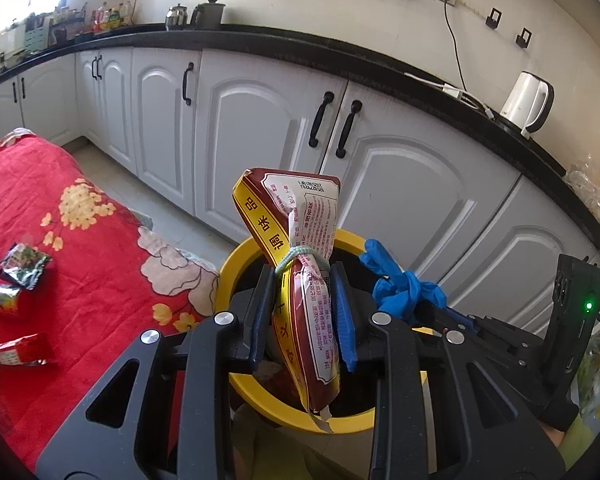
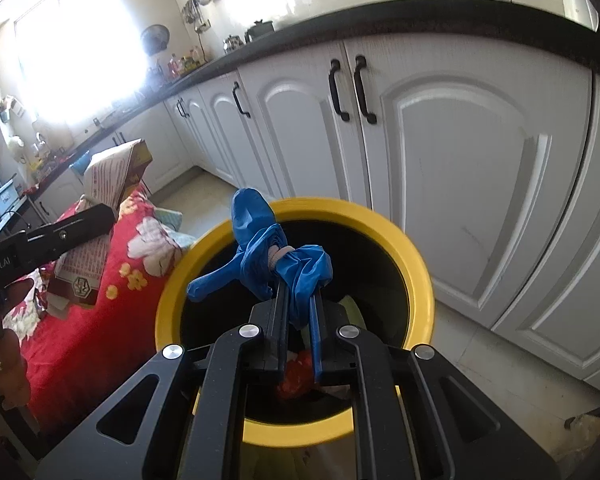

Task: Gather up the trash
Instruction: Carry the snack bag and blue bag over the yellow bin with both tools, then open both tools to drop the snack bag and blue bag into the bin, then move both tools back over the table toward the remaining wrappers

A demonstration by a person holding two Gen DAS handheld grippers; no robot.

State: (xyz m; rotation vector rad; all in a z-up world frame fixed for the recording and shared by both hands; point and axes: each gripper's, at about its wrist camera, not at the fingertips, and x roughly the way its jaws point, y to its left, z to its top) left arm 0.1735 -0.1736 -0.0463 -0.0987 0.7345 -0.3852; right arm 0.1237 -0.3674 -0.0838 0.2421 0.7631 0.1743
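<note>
My left gripper point(image 1: 303, 280) is shut on a maroon and yellow seasoning packet point(image 1: 300, 264), tied with a green string, and holds it upright over the yellow-rimmed trash bin point(image 1: 228, 268). My right gripper point(image 2: 300, 300) is shut on a knotted blue glove point(image 2: 268, 256) and holds it over the same bin point(image 2: 412, 256). The blue glove also shows in the left wrist view point(image 1: 400, 284), and the packet in the right wrist view point(image 2: 108, 184). Some trash lies inside the bin point(image 2: 300, 376).
A table with a red floral cloth point(image 1: 80, 248) stands left of the bin and bears several snack wrappers point(image 1: 24, 266). White cabinets point(image 1: 252, 128) under a black counter run behind the bin. A white kettle point(image 1: 526, 102) stands on the counter.
</note>
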